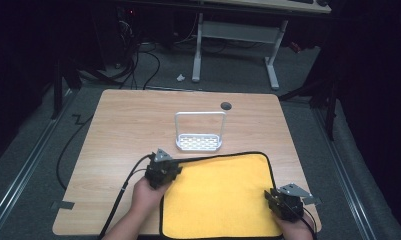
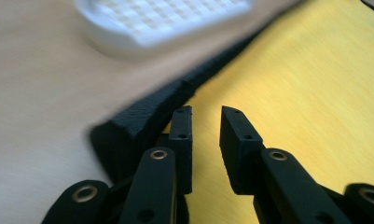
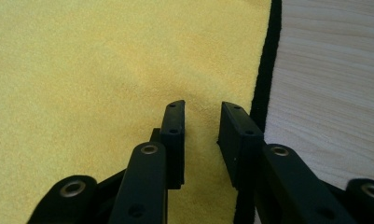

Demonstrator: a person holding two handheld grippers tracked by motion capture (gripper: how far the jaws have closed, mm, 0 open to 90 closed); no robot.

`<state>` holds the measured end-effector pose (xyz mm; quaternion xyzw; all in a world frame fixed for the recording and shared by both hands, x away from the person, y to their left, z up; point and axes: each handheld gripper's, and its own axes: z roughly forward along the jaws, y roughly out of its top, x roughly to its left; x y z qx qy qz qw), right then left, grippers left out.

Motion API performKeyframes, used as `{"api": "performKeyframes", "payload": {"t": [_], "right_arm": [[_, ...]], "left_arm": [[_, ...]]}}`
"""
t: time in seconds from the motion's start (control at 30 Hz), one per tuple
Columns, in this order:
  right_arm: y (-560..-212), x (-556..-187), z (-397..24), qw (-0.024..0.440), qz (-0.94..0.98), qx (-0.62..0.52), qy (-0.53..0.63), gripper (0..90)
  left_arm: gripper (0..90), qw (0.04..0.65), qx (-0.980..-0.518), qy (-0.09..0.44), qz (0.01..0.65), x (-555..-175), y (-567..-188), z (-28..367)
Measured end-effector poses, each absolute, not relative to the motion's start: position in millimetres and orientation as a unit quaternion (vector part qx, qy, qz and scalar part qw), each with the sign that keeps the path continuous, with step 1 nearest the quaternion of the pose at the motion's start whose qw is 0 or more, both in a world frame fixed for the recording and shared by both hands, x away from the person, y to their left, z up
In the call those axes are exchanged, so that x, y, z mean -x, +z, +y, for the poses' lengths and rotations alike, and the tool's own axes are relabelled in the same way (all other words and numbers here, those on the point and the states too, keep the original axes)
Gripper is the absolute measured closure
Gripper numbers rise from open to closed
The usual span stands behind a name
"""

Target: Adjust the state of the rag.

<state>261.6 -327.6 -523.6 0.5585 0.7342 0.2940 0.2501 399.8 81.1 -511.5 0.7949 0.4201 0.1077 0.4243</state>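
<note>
A yellow cloth (image 1: pixel 218 200) with a black border lies flat on the front of the wooden table (image 1: pixel 128 125). My left gripper (image 1: pixel 167 170) is at its far left corner. In the left gripper view the gripper (image 2: pixel 205 112) is open, its jaws low over the yellow cloth (image 2: pixel 292 84) beside the raised black border (image 2: pixel 142 112). My right gripper (image 1: pixel 283 200) is at the cloth's right edge. In the right gripper view this gripper (image 3: pixel 202 105) is open over the cloth (image 3: pixel 82 70), just inside the black border (image 3: pixel 266 70). Nothing sits between either pair of jaws.
A white perforated tray with a tall loop handle (image 1: pixel 198 142) stands just beyond the cloth, blurred in the left gripper view (image 2: pixel 161 23). A dark round hole (image 1: pixel 226 105) marks the table's far side. Cables trail off the left front. A white desk frame (image 1: pixel 238 35) stands behind.
</note>
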Motion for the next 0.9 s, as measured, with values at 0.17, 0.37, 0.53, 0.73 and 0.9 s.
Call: {"api": "performKeyframes", "payload": {"t": [0.17,0.37,0.53,0.73,0.9], "right_arm": [[-523.8,-261.5,-327.7,0.251,0.734,-0.558,0.294,71.9],[-520.2,-260.9,-321.2,0.254,0.739,-0.547,0.302,66.5],[-510.3,-259.2,-303.8,0.268,0.740,-0.524,0.326,64.9],[-503.4,-259.9,-279.6,0.270,0.754,-0.494,0.338,70.9],[-499.6,-259.4,-257.0,0.254,0.778,-0.462,0.342,65.9]], "left_arm": [[72.9,0.453,-0.760,0.119,0.451,-417.3,-495.6,109.2],[59.8,0.451,-0.769,0.108,0.440,-412.5,-508.4,112.8],[54.9,0.442,-0.771,0.101,0.448,-416.2,-523.0,107.8],[55.4,0.421,-0.783,0.121,0.441,-425.2,-530.2,97.5],[56.4,0.410,-0.787,0.128,0.442,-428.3,-533.8,95.0]]}}
